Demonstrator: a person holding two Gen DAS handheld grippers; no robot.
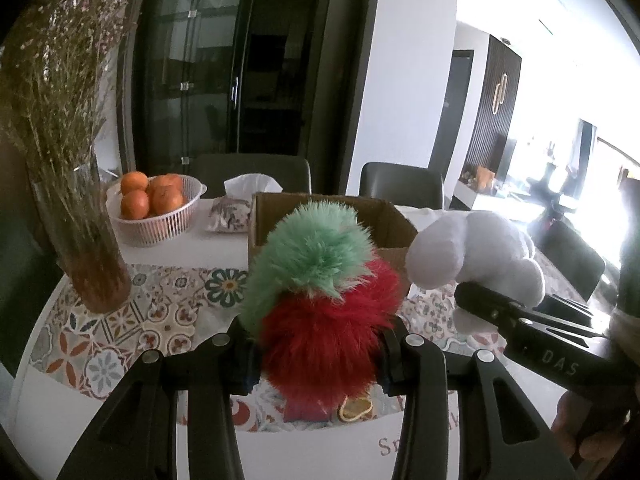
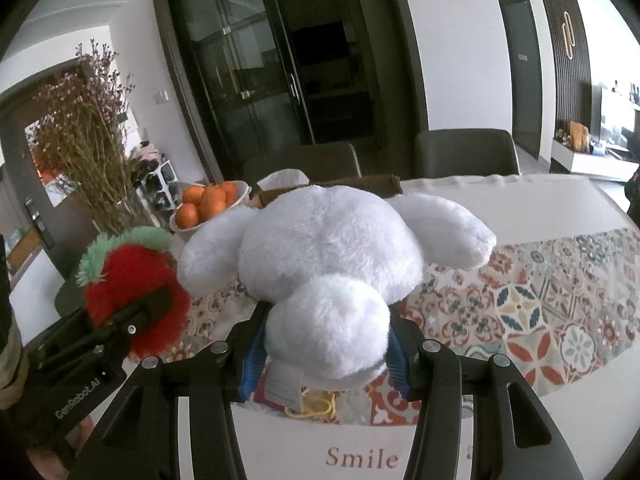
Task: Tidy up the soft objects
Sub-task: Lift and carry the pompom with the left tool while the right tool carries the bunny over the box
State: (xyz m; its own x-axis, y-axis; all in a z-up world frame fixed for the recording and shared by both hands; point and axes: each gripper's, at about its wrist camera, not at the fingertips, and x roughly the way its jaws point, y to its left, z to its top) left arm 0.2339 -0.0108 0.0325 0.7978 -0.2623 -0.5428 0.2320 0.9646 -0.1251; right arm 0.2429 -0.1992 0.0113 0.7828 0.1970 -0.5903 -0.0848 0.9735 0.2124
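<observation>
The left tongs (image 1: 316, 354) are closed onto a fluffy red plush ball with a mint-green fuzzy top (image 1: 324, 308), pinching its red lower half from both sides and holding it above the bench (image 1: 160, 248), which wears a cloth printed with coloured tile patterns. Just behind that toy stands an open brown cardboard box (image 1: 384, 216), its near wall partly hidden by the fur.

The right tongs (image 2: 326, 354) are clamped on a white plush animal with long floppy ears (image 2: 332, 256), gripping its rounded rear part; a white label and a yellow cord loop hang below it. This toy too is held above the bench, near the right side of the box as seen from the left wrist.

The two toys are side by side, close to each other.

Farther back on the bench sit a white slatted basket of oranges (image 1: 154, 220), a patterned fabric tissue pack (image 1: 230, 216) and a glass vase of dried flowers (image 1: 86, 240).
</observation>
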